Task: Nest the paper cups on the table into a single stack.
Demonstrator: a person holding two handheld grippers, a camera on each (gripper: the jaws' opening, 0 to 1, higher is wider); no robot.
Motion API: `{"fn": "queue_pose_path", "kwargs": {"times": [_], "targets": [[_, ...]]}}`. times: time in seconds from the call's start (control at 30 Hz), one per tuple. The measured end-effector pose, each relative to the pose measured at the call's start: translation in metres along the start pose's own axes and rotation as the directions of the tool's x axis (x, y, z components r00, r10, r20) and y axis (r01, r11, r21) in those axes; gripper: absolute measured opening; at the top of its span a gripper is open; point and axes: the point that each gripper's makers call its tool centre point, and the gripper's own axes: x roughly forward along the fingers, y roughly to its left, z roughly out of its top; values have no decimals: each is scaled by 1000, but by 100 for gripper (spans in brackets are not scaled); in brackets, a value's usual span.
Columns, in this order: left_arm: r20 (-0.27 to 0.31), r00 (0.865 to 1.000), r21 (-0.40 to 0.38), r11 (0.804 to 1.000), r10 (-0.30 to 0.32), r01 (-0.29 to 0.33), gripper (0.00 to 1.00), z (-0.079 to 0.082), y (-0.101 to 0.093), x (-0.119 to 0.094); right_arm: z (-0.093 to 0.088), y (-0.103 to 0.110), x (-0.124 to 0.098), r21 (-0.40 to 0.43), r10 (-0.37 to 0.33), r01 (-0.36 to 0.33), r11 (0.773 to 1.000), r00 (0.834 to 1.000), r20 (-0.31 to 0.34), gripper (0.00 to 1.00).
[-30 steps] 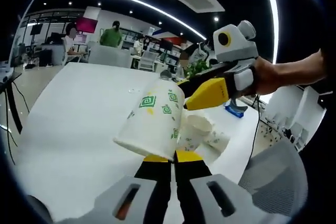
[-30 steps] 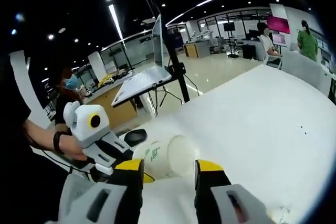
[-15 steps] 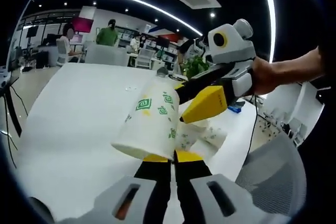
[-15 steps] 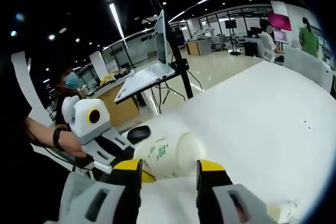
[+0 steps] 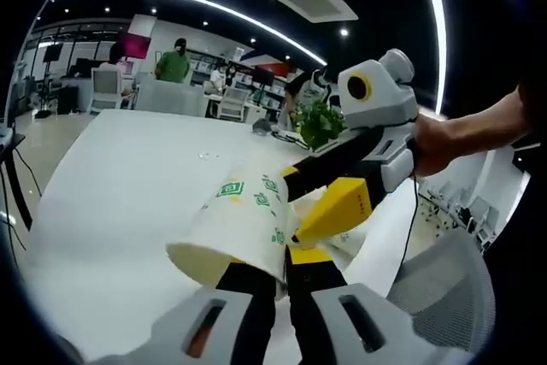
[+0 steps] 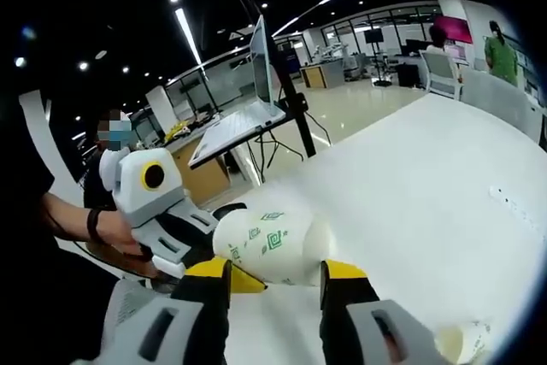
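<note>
**Cup pinched in my left gripper, right gripper alongside**

My left gripper (image 5: 272, 273) has its jaws pinched together on the rim of a white paper cup (image 5: 242, 226), held tilted above the white table (image 5: 111, 185). The cup carries green square-spiral marks; I can read no writing. I cannot see whether anything is inside it. My right gripper (image 6: 273, 278) stands wide apart, gripping nothing, its tips just beside the cup's closed end. Another paper cup (image 6: 466, 341) lies on the table near the right gripper view's lower edge.
</note>
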Motion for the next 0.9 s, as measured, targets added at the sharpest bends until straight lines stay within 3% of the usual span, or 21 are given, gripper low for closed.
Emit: {"fn": "queue_pose_path", "kwargs": {"times": [0.7, 0.9], "targets": [[-17, 1000, 6, 1000, -26, 26, 3, -3, -3, 10, -3, 22, -6, 67, 47, -50, 997, 998, 42, 41], [-21, 999, 11, 999, -43, 44, 2, -2, -6, 13, -5, 22, -14, 42, 59, -61, 997, 997, 42, 40]]}}
